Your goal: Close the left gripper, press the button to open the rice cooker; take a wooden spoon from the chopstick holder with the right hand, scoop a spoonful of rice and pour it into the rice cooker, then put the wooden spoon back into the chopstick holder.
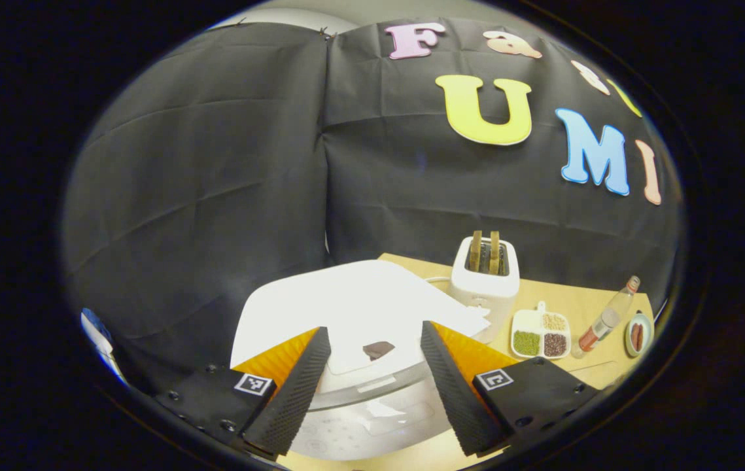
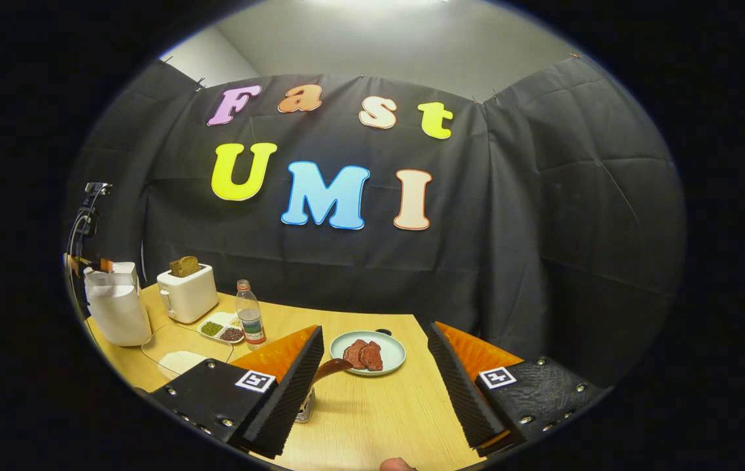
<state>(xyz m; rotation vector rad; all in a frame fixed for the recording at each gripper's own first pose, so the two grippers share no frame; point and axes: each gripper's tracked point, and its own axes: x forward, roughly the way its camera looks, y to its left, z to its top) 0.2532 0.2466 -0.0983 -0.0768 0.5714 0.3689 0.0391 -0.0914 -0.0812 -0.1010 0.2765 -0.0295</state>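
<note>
The white rice cooker (image 1: pixel 346 307) lies right under my left gripper (image 1: pixel 375 327), lid down, with a small dark brown piece (image 1: pixel 379 350) on the lid's front. The left gripper's jaws stand wide open above the lid and hold nothing. In the right gripper view the cooker (image 2: pixel 114 307) stands at the far left of the table. A wooden spoon (image 2: pixel 331 369) sticks up from the metal chopstick holder (image 2: pixel 307 409), half hidden behind my right gripper's left finger. My right gripper (image 2: pixel 375 327) is open and empty. A clear dish of white rice (image 2: pixel 182 358) sits in front of the cooker.
A white toaster (image 2: pixel 187 291) with bread, a divided dish of beans (image 2: pixel 222 329), a drinks bottle (image 2: pixel 251 320) and a plate of meat (image 2: pixel 367 353) stand on the wooden table (image 2: pixel 379 418). Black cloth walls close off the back and sides.
</note>
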